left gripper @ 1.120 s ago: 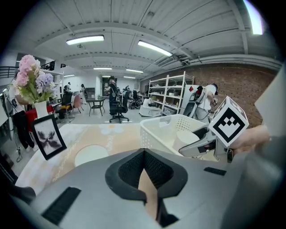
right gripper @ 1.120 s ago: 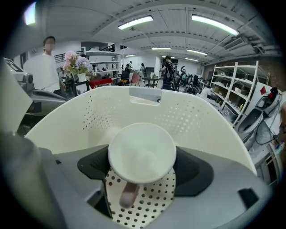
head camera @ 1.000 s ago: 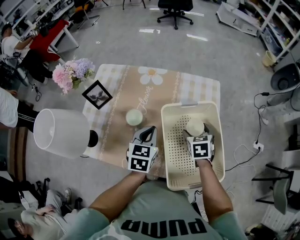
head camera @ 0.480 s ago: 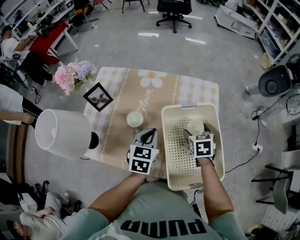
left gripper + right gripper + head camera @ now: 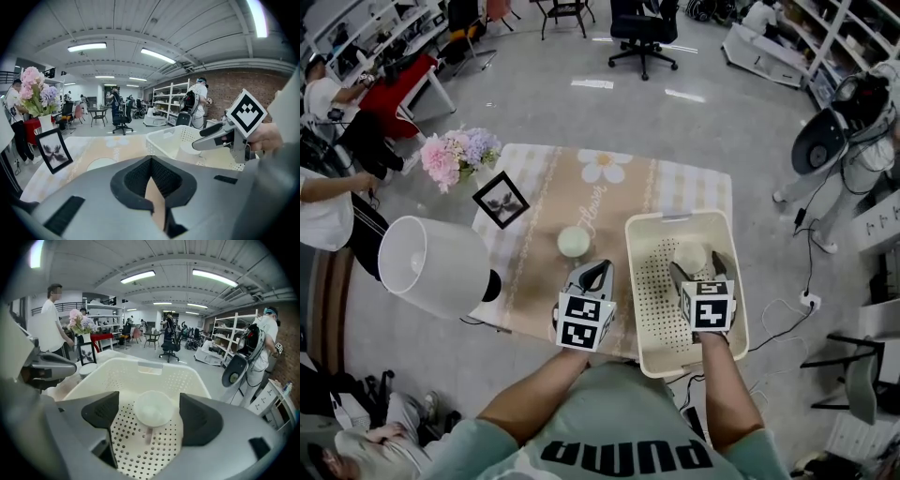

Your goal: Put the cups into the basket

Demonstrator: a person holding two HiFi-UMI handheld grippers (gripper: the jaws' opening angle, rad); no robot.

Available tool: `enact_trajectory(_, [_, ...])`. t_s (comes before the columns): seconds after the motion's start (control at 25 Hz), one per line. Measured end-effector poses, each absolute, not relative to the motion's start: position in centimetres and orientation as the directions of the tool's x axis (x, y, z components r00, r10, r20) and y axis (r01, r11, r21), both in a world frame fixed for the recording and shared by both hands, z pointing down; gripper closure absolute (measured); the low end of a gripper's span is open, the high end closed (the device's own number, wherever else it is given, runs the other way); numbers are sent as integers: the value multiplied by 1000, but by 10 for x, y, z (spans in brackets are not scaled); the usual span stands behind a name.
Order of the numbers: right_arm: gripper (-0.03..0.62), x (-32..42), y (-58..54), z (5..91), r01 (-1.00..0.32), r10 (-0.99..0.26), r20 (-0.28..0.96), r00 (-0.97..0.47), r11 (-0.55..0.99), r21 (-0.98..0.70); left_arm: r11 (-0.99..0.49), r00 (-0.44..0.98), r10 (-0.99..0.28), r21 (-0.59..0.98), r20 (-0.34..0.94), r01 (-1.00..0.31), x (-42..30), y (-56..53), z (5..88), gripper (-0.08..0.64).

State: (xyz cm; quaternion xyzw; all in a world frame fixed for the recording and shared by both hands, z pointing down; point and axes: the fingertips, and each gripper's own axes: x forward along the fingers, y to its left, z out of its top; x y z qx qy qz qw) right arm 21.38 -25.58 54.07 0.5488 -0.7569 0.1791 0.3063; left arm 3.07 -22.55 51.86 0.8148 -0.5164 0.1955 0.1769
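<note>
One pale cup (image 5: 690,256) upright in the cream perforated basket (image 5: 649,305), a second cup (image 5: 574,242) outside, near it.

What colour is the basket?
The basket is cream-white with small holes in it; the right gripper view shows it best.

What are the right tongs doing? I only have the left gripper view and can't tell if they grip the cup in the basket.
Observer: No grip. The right tongs are open; the cup stands on the floor of the basket between them, with gaps on either side.
Operator: Where's the one on the table?
Observer: The head view shows the second cup on the tablecloth, ahead of the shut left tongs, apart from the basket.
</note>
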Motion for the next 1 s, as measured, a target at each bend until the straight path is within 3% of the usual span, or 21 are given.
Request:
enact_trajectory(0.4, [195, 155, -222, 489, -911, -761, 568, -314, 409, 44, -376, 374, -805, 91, 461, -922, 1, -201, 501, 555])
enact_trajectory(0.84, [206, 68, -190, 480, -809, -678, 555, -481, 587, 15, -261, 273, -860, 89, 431, -961, -59, -170, 487, 555])
enact_trajectory(0.88, [230, 58, -188, 478, -799, -673, 552, -493, 601, 19, -248, 262, -865, 90, 429, -965, -67, -167, 485, 555])
enact_trajectory(0.96, [368, 40, -182, 475, -778, -662, 543, -517, 628, 25, -221, 239, -873, 93, 425, -971, -82, -159, 483, 555])
enact_trajectory(1.0, [395, 31, -179, 474, -766, -654, 539, -531, 643, 25, -208, 229, -876, 95, 425, -974, -88, -155, 483, 555])
